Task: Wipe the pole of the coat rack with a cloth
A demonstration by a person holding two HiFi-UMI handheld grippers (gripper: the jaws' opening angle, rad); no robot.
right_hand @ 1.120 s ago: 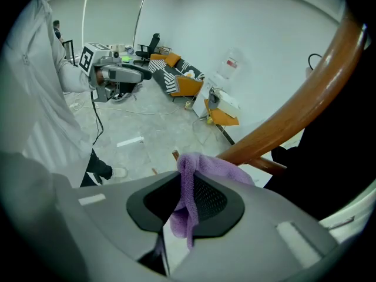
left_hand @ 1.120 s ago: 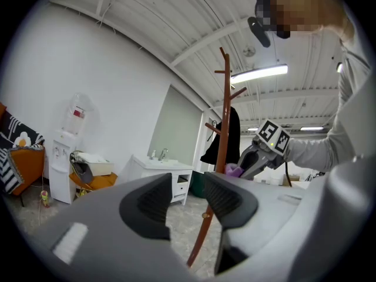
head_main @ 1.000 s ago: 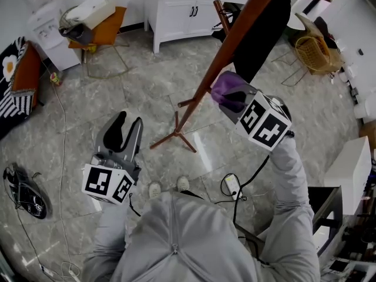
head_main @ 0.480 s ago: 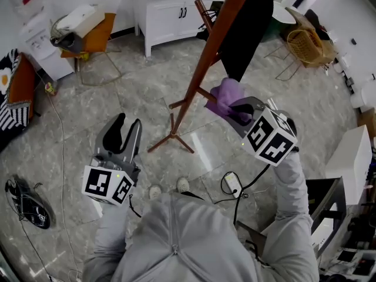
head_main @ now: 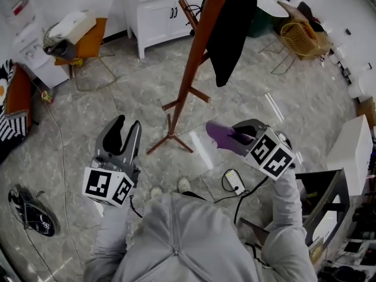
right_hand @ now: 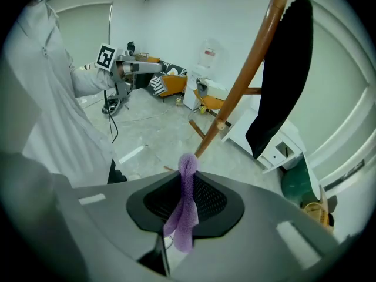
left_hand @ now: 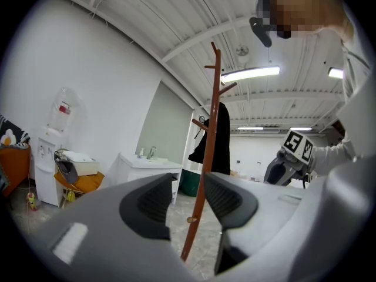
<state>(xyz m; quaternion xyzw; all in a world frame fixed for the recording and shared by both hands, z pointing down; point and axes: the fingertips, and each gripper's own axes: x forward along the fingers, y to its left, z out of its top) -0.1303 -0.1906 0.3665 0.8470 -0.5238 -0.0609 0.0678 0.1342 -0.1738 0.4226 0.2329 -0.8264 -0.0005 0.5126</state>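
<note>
1. Cloth [right_hand: 185, 210] first: it's pinched tight in the right gripper [head_main: 234, 136], jaws pressed together on it. A purple wad pokes out past the tips and a tail hangs down the near side.
2. The left gripper [head_main: 129, 125] has its jaws spread and nothing in them. The pole just lines up through the gap from well beyond. It hangs low on the left with nothing to do.
3. The pole [head_main: 194, 69] is reddish wood on splayed feet [head_main: 170, 138], mid-floor. The cloth sits near it on the right, down around the lower part, but clearly apart and not touching the wood.
4. My read is that this is a gap between strokes, so wiping isn't happening right this second. I can't judge how much of the pole is done.
5. The next move calls for swinging the cloth left and far until it's back on the wood. Then press it on and run it along the length, working round to the far side too. The rack looks light, so the free left gripper could steady it.
6. Watch the black coat [head_main: 229, 34] hanging off the upper right side, since the cloth could snag there.
7. The room has a glossy grey stone-tile floor [head_main: 117, 93], a white cabinet [head_main: 158, 10] at the far wall, an orange chair [head_main: 88, 34] far left and a wicker basket [head_main: 299, 37] far right.
</note>
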